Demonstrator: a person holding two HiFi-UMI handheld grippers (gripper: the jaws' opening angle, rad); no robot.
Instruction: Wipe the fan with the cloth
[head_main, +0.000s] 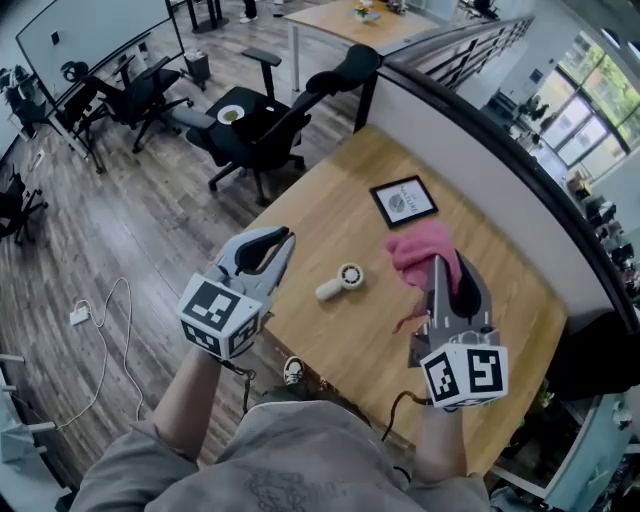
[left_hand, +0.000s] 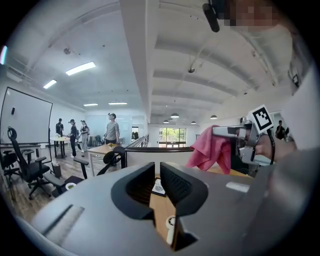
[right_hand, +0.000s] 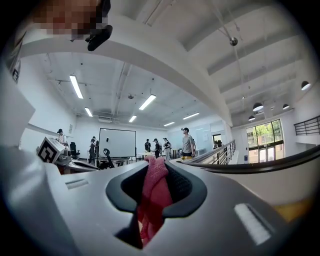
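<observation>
A small white hand fan (head_main: 340, 281) lies flat on the wooden table (head_main: 320, 215), between my two grippers and below them. My left gripper (head_main: 286, 240) hovers over the table's left edge with its jaws drawn almost together and nothing between them. Through the slit in the left gripper view (left_hand: 157, 172) I see the fan (left_hand: 170, 225) far below. My right gripper (head_main: 441, 266) is shut on a pink cloth (head_main: 425, 252), which bunches at its tips and hangs down. The cloth (right_hand: 152, 192) fills the gap in the right gripper view. Both grippers point roughly level, well above the table.
A framed picture (head_main: 404, 200) lies on the table behind the fan. A low partition wall (head_main: 480, 140) runs along the table's far side. Black office chairs (head_main: 260, 120) stand to the left, and a cable (head_main: 100, 320) trails on the floor. People stand far off in the room.
</observation>
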